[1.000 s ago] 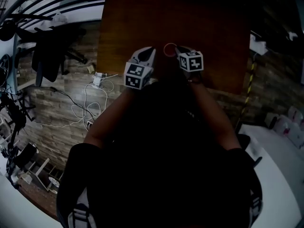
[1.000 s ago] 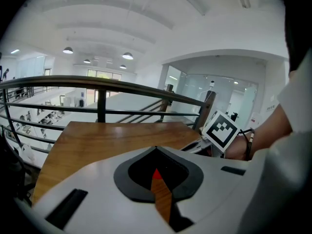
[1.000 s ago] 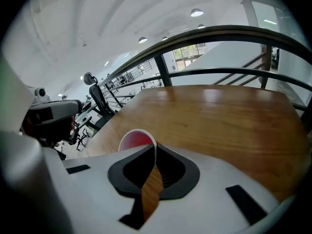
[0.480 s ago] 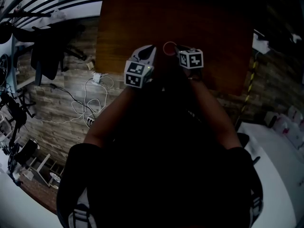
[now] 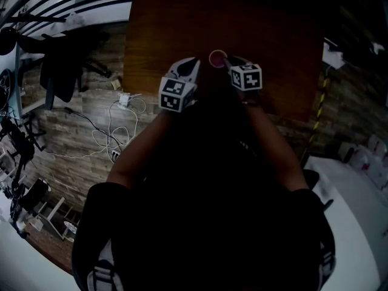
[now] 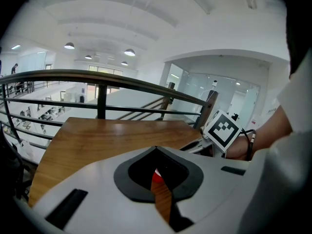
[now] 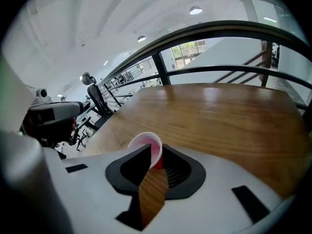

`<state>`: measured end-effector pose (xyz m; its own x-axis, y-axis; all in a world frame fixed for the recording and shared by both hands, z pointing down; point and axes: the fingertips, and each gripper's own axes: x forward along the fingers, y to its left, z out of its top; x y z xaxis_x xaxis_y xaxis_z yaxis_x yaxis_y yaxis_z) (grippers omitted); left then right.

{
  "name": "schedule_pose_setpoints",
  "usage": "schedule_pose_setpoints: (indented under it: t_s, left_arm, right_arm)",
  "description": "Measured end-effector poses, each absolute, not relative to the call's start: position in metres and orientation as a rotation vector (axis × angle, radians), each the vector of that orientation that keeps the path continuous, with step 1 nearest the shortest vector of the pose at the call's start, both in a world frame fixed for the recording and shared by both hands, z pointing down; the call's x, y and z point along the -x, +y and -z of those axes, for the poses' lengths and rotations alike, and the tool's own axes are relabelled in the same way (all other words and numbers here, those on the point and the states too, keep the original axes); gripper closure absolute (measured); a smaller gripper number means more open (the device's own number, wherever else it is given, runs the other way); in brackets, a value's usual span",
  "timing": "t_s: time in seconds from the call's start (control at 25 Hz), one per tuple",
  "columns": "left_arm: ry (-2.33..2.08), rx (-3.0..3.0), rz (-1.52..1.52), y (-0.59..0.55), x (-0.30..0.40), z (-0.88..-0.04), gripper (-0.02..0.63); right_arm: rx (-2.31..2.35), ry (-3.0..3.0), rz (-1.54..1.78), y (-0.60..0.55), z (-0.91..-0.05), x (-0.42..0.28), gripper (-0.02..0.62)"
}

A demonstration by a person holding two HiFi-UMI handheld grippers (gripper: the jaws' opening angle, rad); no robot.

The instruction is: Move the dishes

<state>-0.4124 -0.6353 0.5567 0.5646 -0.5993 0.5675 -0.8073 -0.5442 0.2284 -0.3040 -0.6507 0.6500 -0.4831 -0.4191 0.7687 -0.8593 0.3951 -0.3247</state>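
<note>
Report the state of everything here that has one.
red cup: upright, mouth up, looks empty, wall caught at the rim.
right gripper: shut on the red cup, one jaw inside the rim and one outside.
left gripper: jaws almost together, holding nothing.
</note>
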Motion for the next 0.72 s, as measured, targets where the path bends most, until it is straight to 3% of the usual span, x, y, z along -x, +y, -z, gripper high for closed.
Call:
schedule_pose_setpoints:
  t_s: [0.6, 0.72]
  left_arm:
    - [-1.138, -2.465, -0.510, -0.630, 0.413, -0.501, 0.611]
    - [-1.147, -2.482, -0.472, -0.636, 0.415, -0.488, 0.611]
  right_arm:
    - [-1.234, -2.254, -0.714, -0.644, -0.542, 0.310, 0.531]
    - [-1.235, -2.288, -0.656, -0.645, -0.525, 0.316, 0.571]
